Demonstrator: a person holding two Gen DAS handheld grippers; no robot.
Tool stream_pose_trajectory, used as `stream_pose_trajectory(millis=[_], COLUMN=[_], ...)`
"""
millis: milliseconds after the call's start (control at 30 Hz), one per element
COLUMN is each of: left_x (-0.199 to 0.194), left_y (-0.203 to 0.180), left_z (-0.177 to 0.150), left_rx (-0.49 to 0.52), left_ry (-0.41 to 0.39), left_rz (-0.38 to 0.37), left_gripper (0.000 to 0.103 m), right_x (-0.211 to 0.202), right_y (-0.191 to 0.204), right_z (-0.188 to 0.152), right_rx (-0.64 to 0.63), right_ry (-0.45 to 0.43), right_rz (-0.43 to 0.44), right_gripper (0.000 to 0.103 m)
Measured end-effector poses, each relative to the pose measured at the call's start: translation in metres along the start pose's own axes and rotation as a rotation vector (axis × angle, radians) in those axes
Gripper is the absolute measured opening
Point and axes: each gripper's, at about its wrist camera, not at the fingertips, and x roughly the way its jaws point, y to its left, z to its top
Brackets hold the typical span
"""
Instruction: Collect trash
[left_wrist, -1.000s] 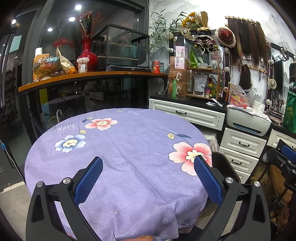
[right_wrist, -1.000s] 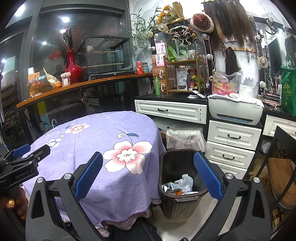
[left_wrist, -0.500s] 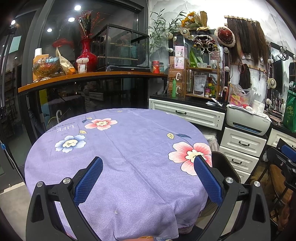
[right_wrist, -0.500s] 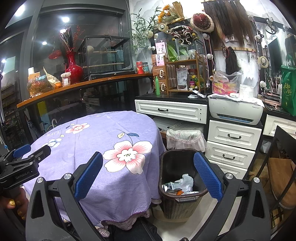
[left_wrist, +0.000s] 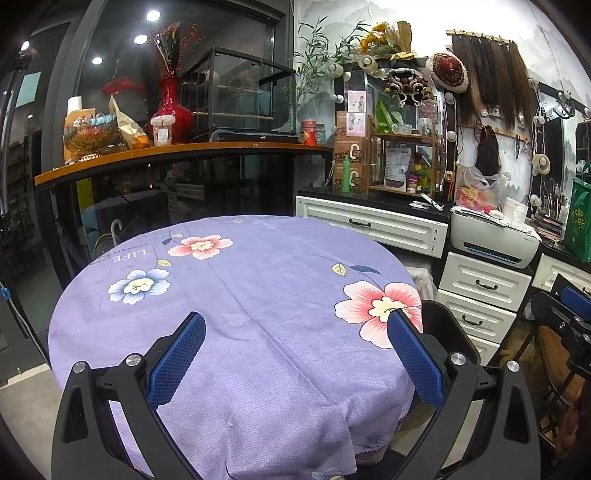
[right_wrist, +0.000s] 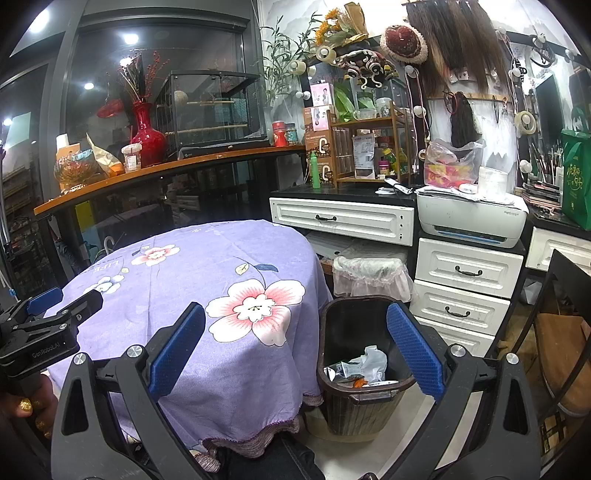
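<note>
Since both my tongs are spread wide with nothing between the blue pads, I'd call the collecting pretty much done and this a last check. My left tongs (left_wrist: 295, 354) hover over the desk (left_wrist: 258, 295), which shows only its purple flowered cloth, no scrap anywhere I can spot. My right tongs (right_wrist: 293, 349) hang off the desk's right edge, looking down at the dark bin (right_wrist: 360, 402) on the floor just beside it. The trash (right_wrist: 364, 365) sits at the bottom: crumpled white paper or plastic, a dark wrapper, something orange.

To do this bit well I'd sweep the left tongs slowly across the whole cloth and along its edges, and keep the right ones near the bin, ready.

Stuff I can't see: the desk's near edge is cut off behind my own tongs, the floor under the hanging cloth is hidden, and the bin's near wall covers part of its contents. That pale fleck on the cloth might be a crumb or just lint.
</note>
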Motion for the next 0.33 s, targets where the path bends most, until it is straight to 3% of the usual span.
stream_pose_trajectory(millis=[333], left_x=[0.0041], left_y=[0.0004], left_z=[-0.0013], left_rx=[-0.004], left_ry=[0.008], left_rz=[0.000], left_gripper=[0.097], right_x=[-0.0001], right_y=[0.0007], right_z=[-0.0003], right_rx=[0.000], right_ry=[0.003], right_rz=[0.000], right_gripper=[0.097])
